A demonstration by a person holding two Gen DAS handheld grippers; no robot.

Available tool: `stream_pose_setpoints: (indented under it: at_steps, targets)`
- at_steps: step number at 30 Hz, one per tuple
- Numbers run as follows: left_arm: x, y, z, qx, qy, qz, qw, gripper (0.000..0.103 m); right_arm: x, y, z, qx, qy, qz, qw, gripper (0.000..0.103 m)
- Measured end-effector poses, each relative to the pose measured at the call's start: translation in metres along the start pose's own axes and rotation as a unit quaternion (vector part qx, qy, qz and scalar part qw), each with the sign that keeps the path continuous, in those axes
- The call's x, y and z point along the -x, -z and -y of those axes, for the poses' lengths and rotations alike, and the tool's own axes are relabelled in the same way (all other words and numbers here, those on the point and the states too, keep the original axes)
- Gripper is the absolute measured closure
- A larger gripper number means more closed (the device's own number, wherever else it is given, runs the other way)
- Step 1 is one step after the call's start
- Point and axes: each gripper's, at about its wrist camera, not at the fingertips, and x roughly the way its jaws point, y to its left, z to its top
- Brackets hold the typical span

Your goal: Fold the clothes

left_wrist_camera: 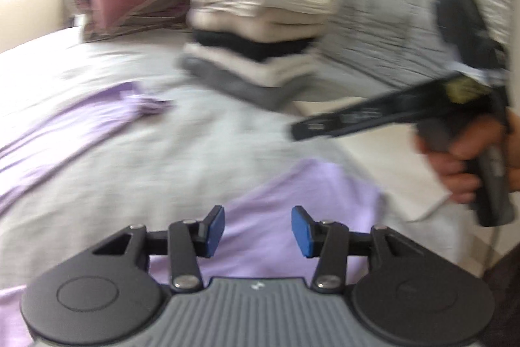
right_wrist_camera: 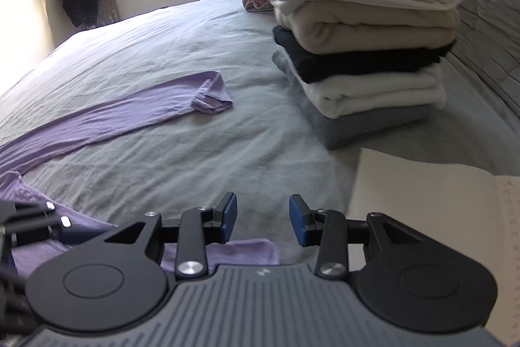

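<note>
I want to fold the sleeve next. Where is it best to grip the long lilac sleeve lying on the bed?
Probably at the cuff of the long lilac cotton sleeve, coming from above: that end is bunched and raised, while the rest lies flat on the grey bedsheet.

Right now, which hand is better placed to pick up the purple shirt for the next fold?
Left, probably. The left gripper hangs with open fingers directly over the purple shirt. The right gripper, also open, sits mostly over bare bedsheet, with only the shirt's edge beneath it.
</note>
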Motion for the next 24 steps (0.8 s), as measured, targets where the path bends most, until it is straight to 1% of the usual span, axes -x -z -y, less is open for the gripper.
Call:
stream_pose_setpoints:
  at_steps: [4,6,8,11,16,19,21,22,24]
  targets:
    - [0.003,-0.004,-0.043,0.031,-0.05,0.002,0.9982,0.057,-0.008,-0.008,-0.015,-0.005,-0.003,0.005,1.0,0.063]
    - [0.006,-0.008,-0.062,0.049,-0.067,-0.001,0.9966,0.057,-0.015,-0.014,-0.022,-0.014,-0.004,0.008,1.0,0.063]
    - [0.004,-0.018,-0.078,0.05,-0.079,-0.006,0.9956,0.057,-0.03,-0.022,-0.027,-0.031,0.005,0.002,1.0,0.063]
    - [-0.003,-0.039,-0.098,0.03,-0.096,-0.008,0.9949,0.057,-0.055,-0.04,-0.035,-0.042,0.018,-0.006,0.999,0.063]
    - [-0.035,-0.083,-0.128,-0.008,-0.109,-0.009,0.9939,0.057,-0.093,-0.069,-0.043,-0.088,0.04,0.017,0.995,0.063]
    - [-0.068,-0.109,-0.141,-0.03,-0.11,-0.01,0.9935,0.057,-0.118,-0.075,-0.038,-0.14,0.024,0.021,0.99,0.063]
    - [-0.09,-0.123,-0.146,-0.05,-0.112,-0.008,0.9925,0.057,-0.13,-0.078,-0.033,-0.165,0.026,0.024,0.986,0.063]
    - [-0.101,-0.129,-0.147,-0.062,-0.111,-0.006,0.9919,0.057,-0.134,-0.079,-0.032,-0.168,0.032,0.028,0.985,0.063]
    - [-0.118,-0.138,-0.148,-0.081,-0.095,-0.003,0.9922,0.057,-0.138,-0.08,-0.032,-0.16,0.036,0.042,0.986,0.063]
